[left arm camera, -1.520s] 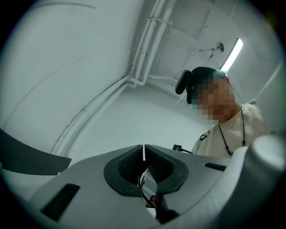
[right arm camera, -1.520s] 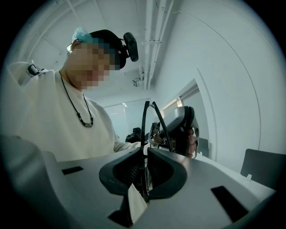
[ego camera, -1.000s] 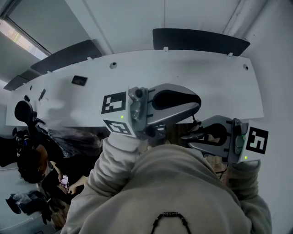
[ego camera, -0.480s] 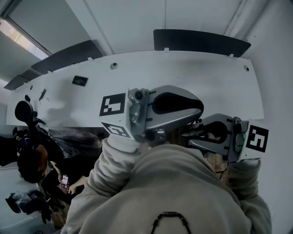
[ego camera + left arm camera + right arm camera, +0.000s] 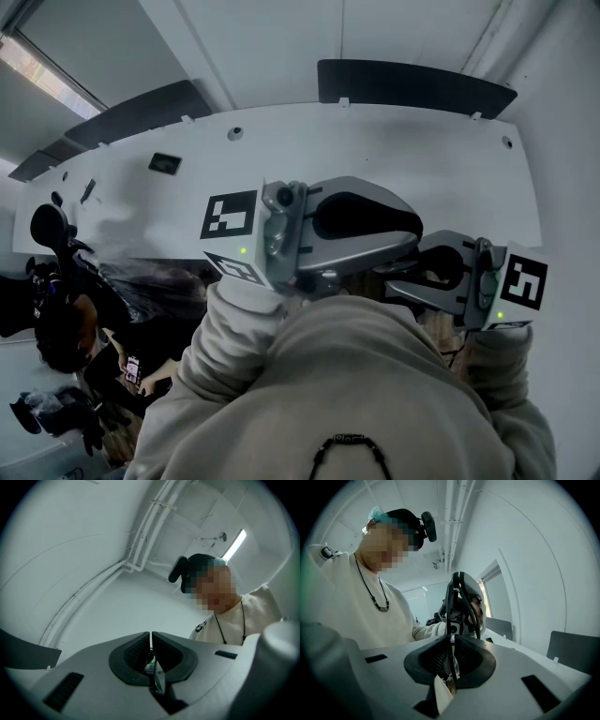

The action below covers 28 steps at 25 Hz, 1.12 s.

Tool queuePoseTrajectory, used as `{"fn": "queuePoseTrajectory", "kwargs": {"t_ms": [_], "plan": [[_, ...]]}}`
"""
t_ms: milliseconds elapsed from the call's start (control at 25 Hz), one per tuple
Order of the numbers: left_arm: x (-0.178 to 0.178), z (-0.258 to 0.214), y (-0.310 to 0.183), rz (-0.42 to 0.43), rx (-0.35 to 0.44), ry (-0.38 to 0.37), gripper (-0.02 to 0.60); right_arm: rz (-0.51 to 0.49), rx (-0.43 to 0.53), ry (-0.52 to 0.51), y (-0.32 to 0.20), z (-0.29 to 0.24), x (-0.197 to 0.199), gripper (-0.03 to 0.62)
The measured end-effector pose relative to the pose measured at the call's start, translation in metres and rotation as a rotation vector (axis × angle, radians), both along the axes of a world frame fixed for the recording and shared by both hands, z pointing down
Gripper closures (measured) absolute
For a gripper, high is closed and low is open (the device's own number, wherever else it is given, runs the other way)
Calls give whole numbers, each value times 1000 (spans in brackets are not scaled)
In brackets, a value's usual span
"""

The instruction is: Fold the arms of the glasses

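Observation:
Both grippers hang close in front of the person's chest, above the near edge of the white table (image 5: 394, 159). My right gripper (image 5: 451, 641) is shut on the black glasses (image 5: 461, 599), whose frame stands up out of its jaws. In the head view the right gripper (image 5: 394, 281) points left, and only a dark bit of the glasses (image 5: 401, 266) shows. My left gripper (image 5: 412, 234) points right, just above the right one's tips. In the left gripper view the left gripper (image 5: 151, 641) is shut with nothing visible between the pads.
Dark chairs (image 5: 412, 84) (image 5: 141, 112) stand behind the table. A small black object (image 5: 163, 164) lies on its far left part. Dark bags and camera gear (image 5: 56, 281) sit on the floor at the left. The person's light sweater (image 5: 347, 394) fills the lower head view.
Hardly anything differs. The left gripper's tip has crept slightly right in the head view and covers more of the glasses. The right gripper keeps its hold.

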<state>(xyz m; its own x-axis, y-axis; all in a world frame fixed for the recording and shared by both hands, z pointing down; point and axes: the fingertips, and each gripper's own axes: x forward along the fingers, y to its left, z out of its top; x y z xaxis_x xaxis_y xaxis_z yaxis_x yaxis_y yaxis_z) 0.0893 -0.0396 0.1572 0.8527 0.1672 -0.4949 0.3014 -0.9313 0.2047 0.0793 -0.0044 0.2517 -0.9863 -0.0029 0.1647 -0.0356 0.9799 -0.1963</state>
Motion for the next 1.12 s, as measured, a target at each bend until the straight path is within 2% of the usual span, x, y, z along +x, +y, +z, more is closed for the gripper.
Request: {"fn": "queuePoseTrajectory", "kwargs": {"t_ms": [120, 320, 440, 520, 640, 720, 840, 920, 1040, 1120], "plan": [[-2, 7, -7, -47, -13, -4, 561, 27, 1, 13, -5, 5, 0, 536], [-27, 19, -37, -176, -103, 52, 561, 110, 2, 60, -25, 14, 7, 534], [-42, 27, -48, -272, -120, 35, 561, 170, 12, 96, -34, 19, 14, 536], [-46, 37, -53, -355, -97, -30, 563, 230, 33, 155, -43, 26, 22, 536], [-47, 65, -64, -494, -34, -211, 575, 319, 74, 267, -59, 42, 32, 536], [-47, 86, -71, -576, 4, -341, 575, 355, 87, 308, -65, 48, 35, 534], [-48, 114, -75, -671, 54, -484, 575, 378, 117, 359, -67, 54, 38, 536], [-53, 130, -73, -688, 57, -519, 575, 375, 121, 373, -65, 58, 37, 534], [-70, 146, -70, -715, 1, -512, 575, 366, 107, 385, -63, 64, 39, 536], [-74, 149, -69, -738, -9, -513, 575, 362, 100, 402, -64, 70, 41, 536]]}}
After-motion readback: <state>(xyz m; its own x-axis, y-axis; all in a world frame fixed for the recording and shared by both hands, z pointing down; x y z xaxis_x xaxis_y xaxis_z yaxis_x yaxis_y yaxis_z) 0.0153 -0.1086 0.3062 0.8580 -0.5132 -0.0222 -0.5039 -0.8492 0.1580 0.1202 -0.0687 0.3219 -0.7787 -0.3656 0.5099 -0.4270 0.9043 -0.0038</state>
